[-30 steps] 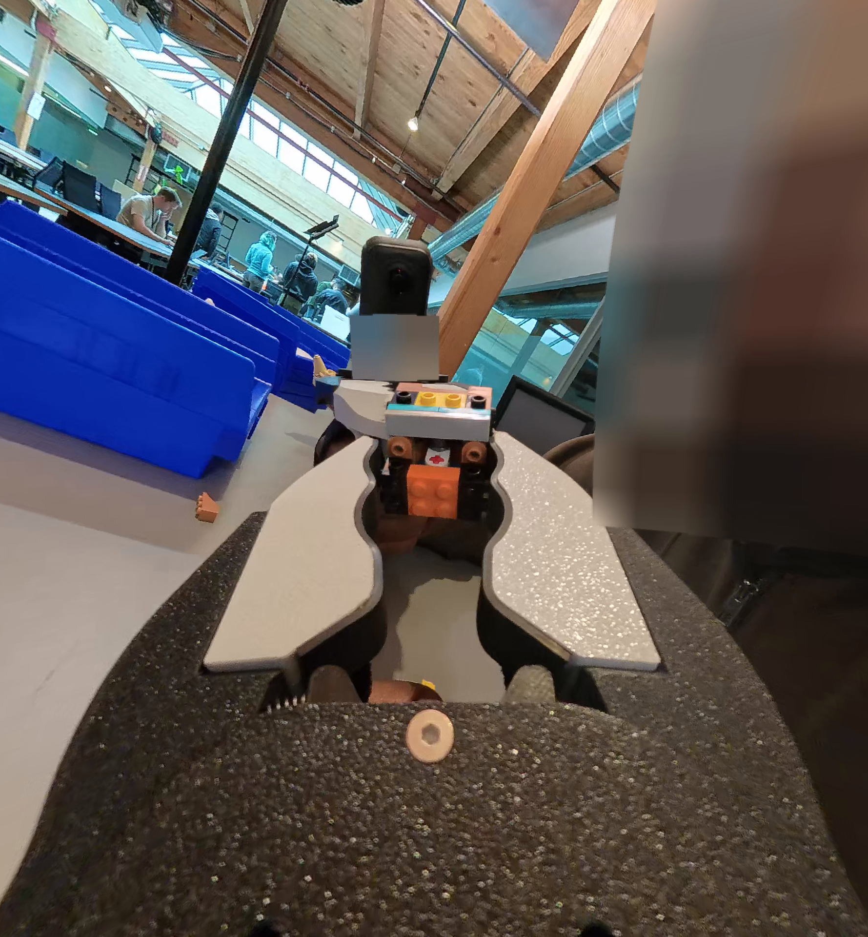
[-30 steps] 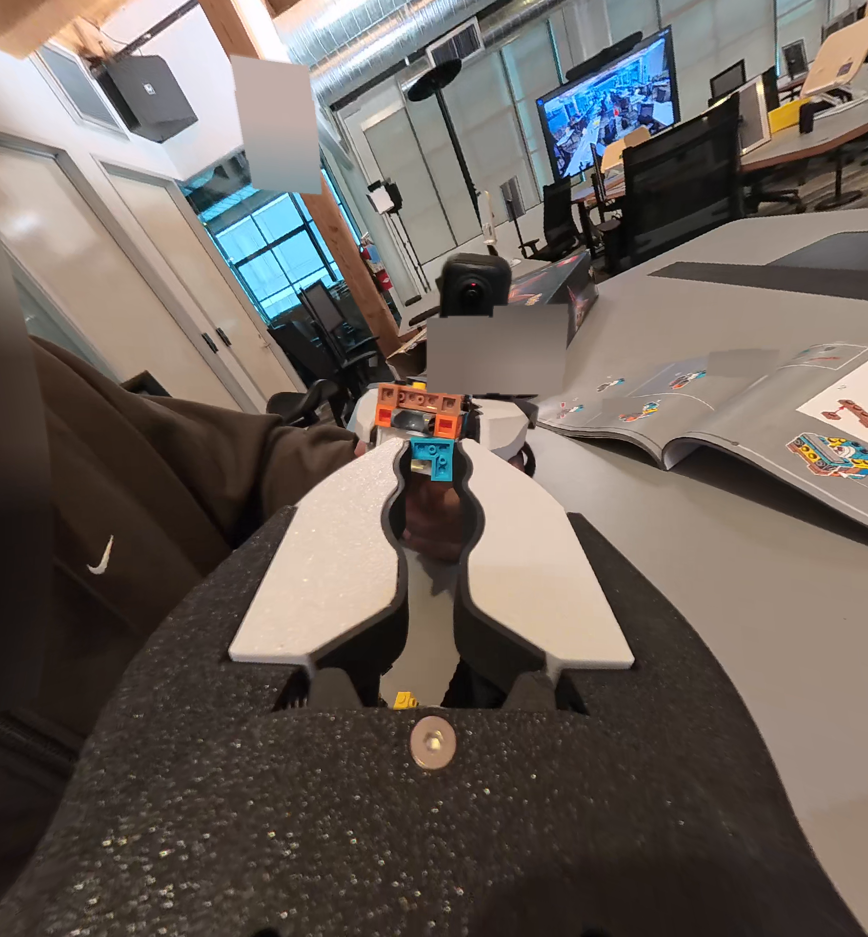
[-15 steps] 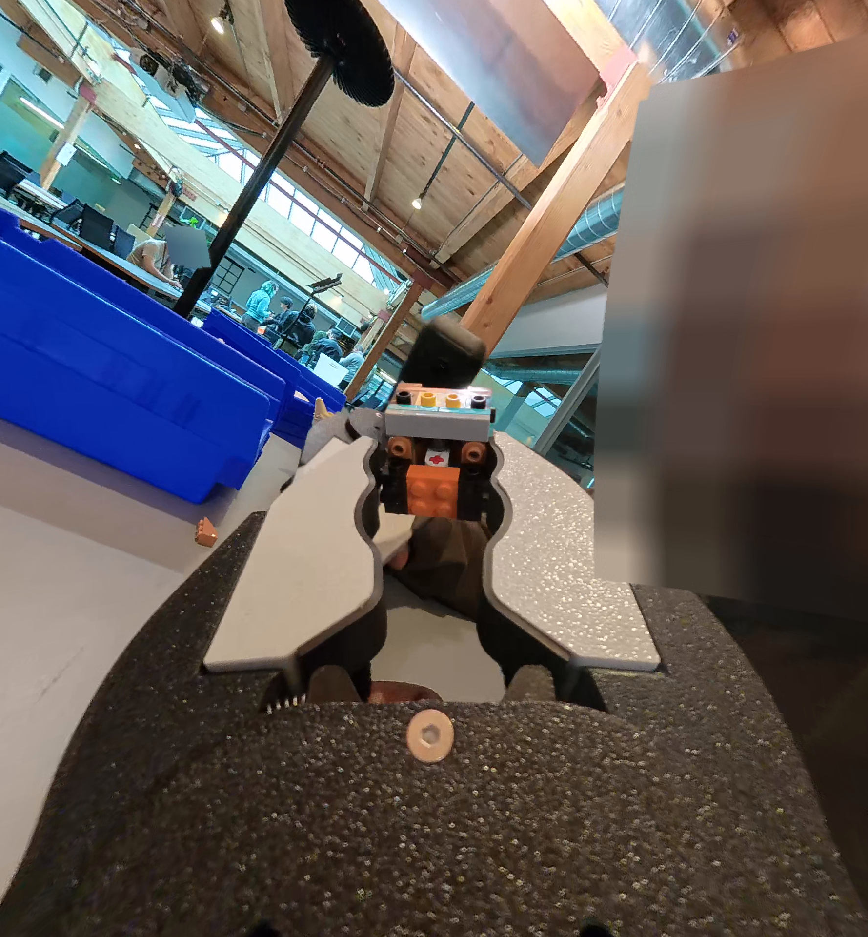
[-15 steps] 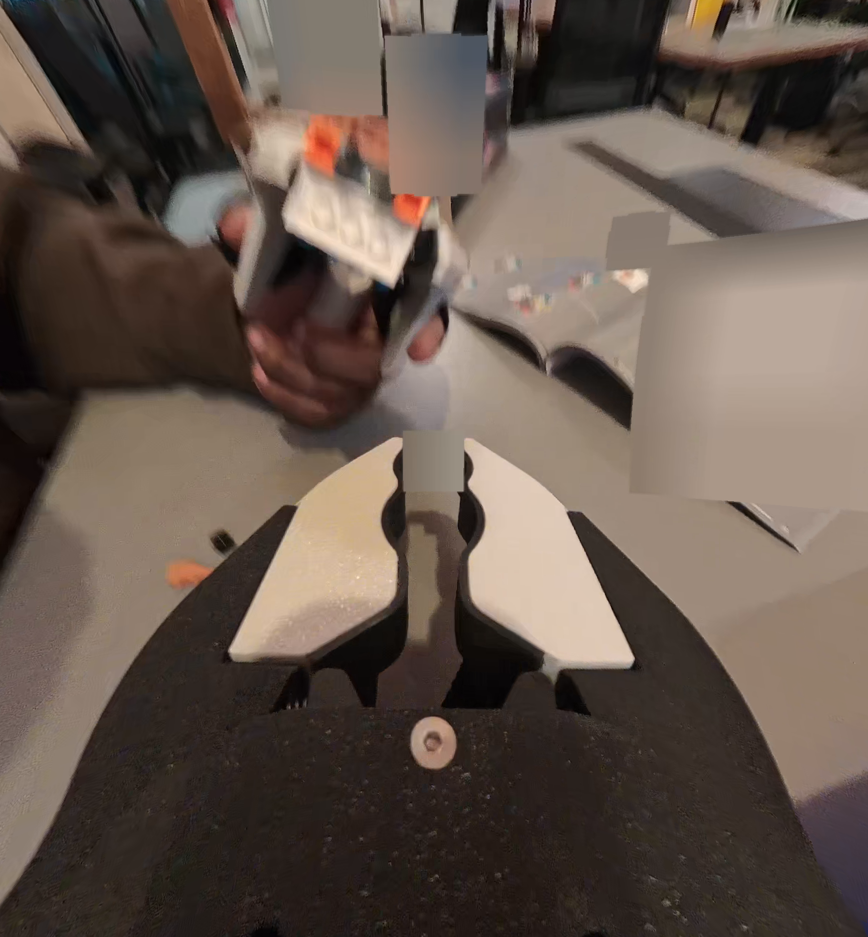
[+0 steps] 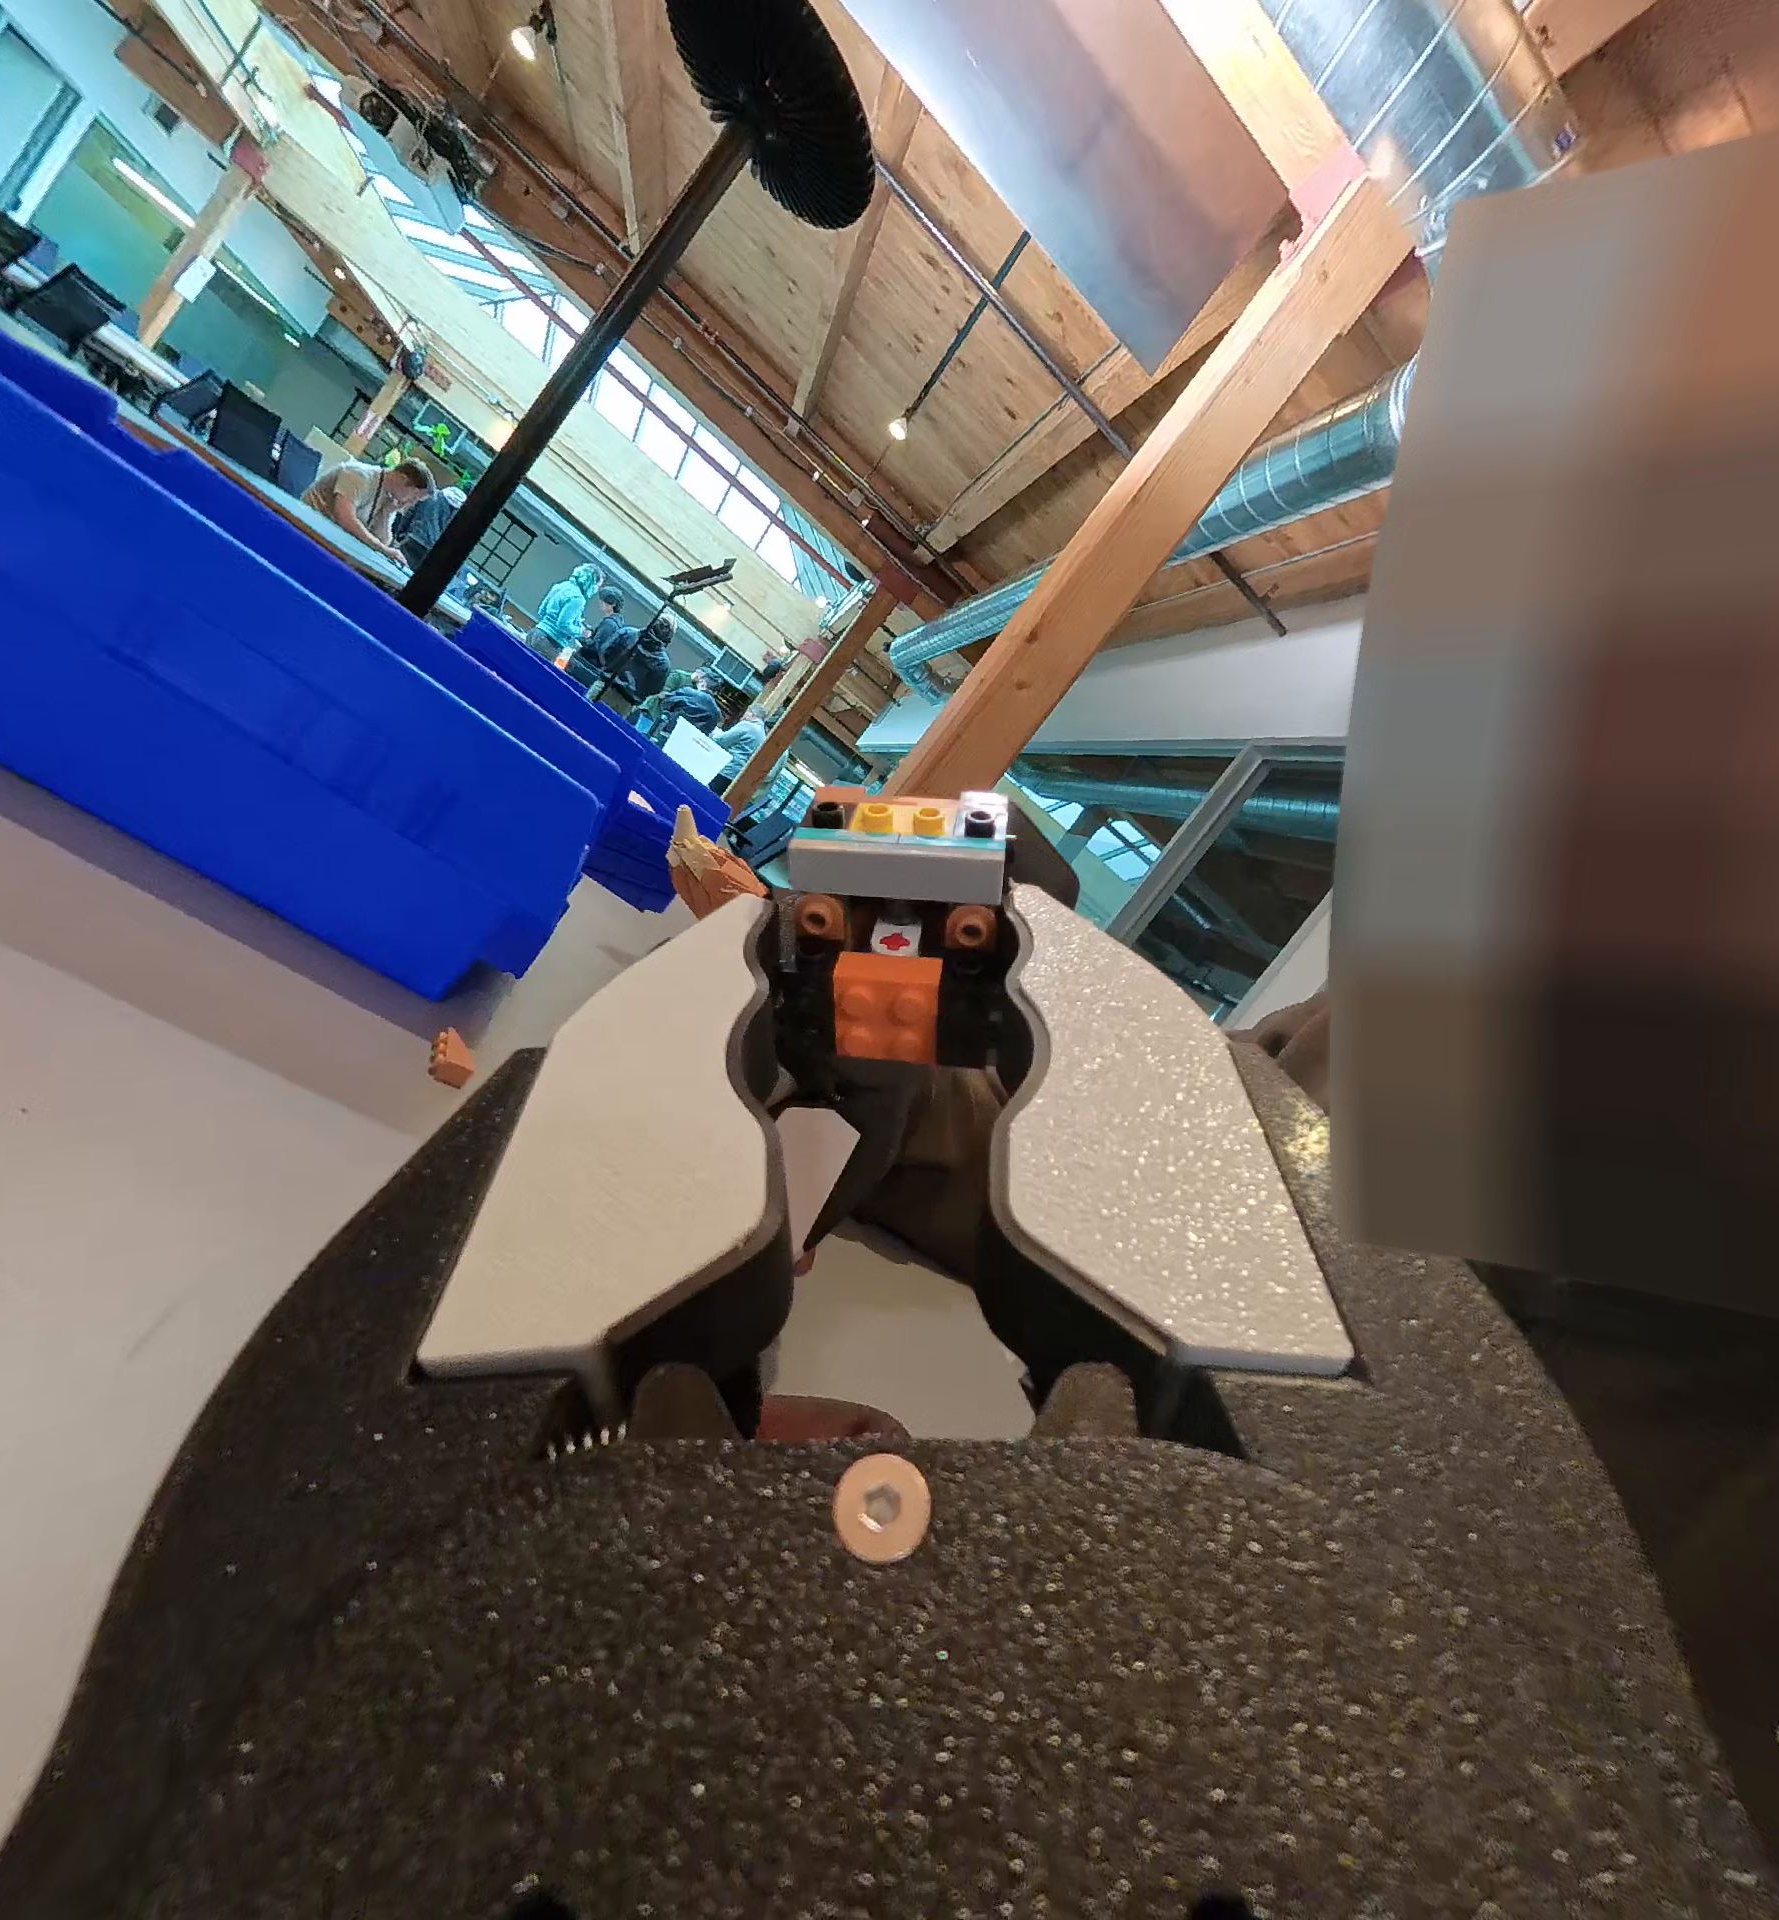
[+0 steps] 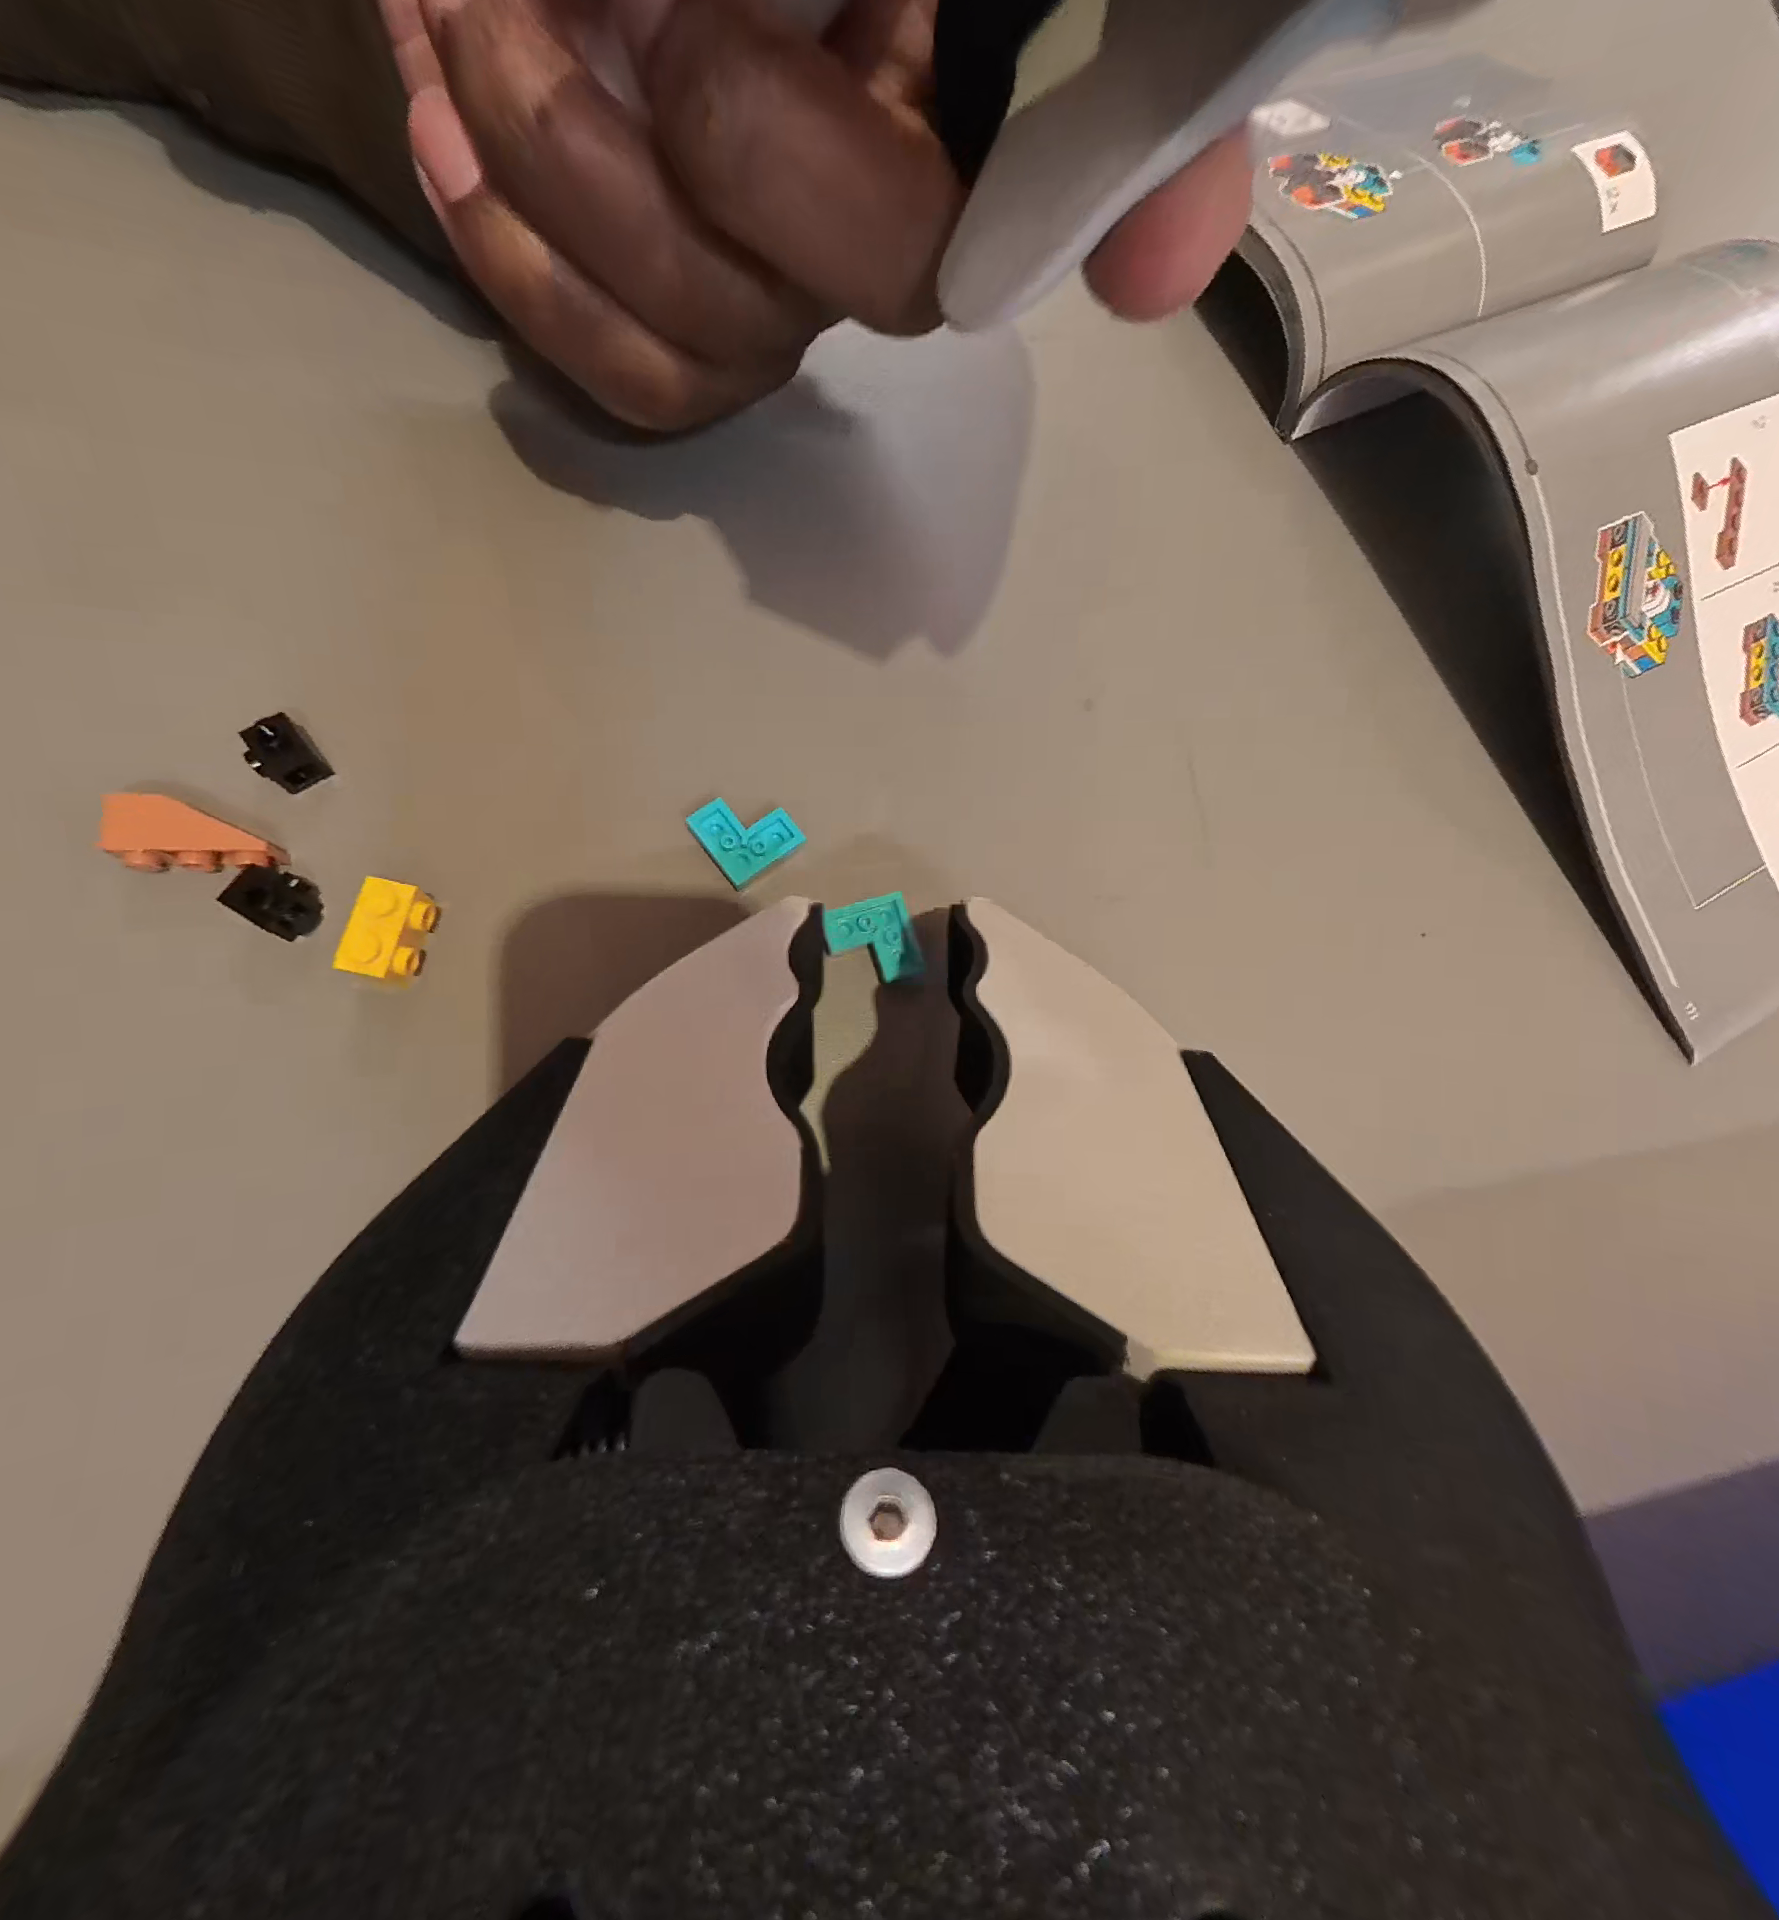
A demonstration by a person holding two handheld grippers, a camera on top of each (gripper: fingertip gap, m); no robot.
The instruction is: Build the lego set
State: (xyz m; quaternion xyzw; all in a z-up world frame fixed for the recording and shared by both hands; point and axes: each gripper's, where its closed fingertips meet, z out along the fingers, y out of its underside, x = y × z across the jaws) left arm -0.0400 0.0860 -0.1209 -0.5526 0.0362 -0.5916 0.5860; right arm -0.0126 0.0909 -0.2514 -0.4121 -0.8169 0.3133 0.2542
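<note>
My left gripper (image 5: 890, 935) is shut on the partly built lego model (image 5: 890, 1003) and holds it up off the table. The model has a grey and teal top with yellow studs, an orange brick on its front and a black core. My right gripper (image 6: 880, 925) points down at the grey table (image 6: 1124, 779) and is shut on a teal L-shaped plate (image 6: 869, 935) at its tips. A second teal L-shaped plate (image 6: 747, 840) lies on the table just ahead of the tips. A hand (image 6: 677, 208) holding the left gripper shows at the top.
Loose parts lie left of the right gripper: a yellow brick (image 6: 386, 928), two black pieces (image 6: 285, 751) (image 6: 270, 902) and an orange-brown wedge (image 6: 184, 831). An open instruction booklet (image 6: 1591, 436) lies at right. Blue bins (image 5: 241, 707) stand left of the left gripper, with a small orange piece (image 5: 454, 1058) nearby. Across from one pair of fingers to the other is roughly 12 cm.
My right gripper has swung away from the model and down to face the table, still with the teal plate. My left gripper has tilted up a little, keeping its grip.
</note>
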